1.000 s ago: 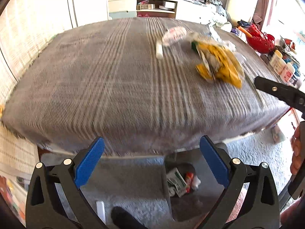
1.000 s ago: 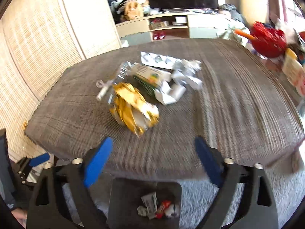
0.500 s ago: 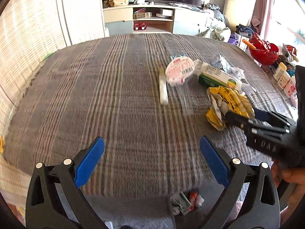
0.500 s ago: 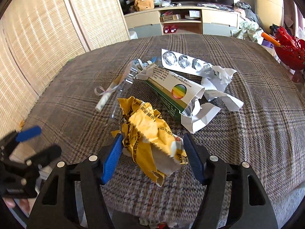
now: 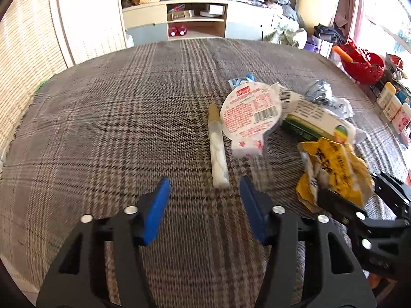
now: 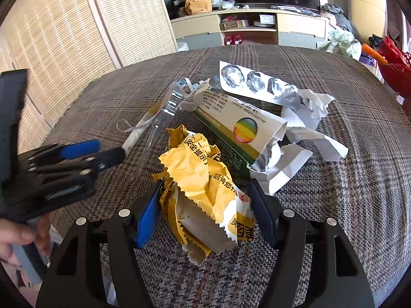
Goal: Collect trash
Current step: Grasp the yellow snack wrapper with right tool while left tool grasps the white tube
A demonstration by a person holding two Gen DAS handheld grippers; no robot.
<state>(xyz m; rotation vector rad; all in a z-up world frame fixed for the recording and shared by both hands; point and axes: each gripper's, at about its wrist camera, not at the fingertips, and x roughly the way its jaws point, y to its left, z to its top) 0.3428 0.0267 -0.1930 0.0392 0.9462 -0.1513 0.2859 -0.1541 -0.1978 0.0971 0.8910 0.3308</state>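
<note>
Yellow crumpled wrapper [image 6: 203, 184] sits between the blue pads of the right gripper [image 6: 204, 205], jaws about half open and just been closing; pads look to be at its sides, though a firm pinch can't be confirmed. Left gripper [image 5: 204, 205] hovers over the plaid cloth [image 5: 102, 128], jaws also just narrowed w/ nothing between them, tips just short of a white paper-wrapped stick [image 5: 217, 151]. Nearby trash: round printed lid [image 5: 249, 113], green-and-white carton [image 6: 239, 128], foil blister strip [image 6: 257, 82], torn white paper [image 6: 308, 133].
</note>
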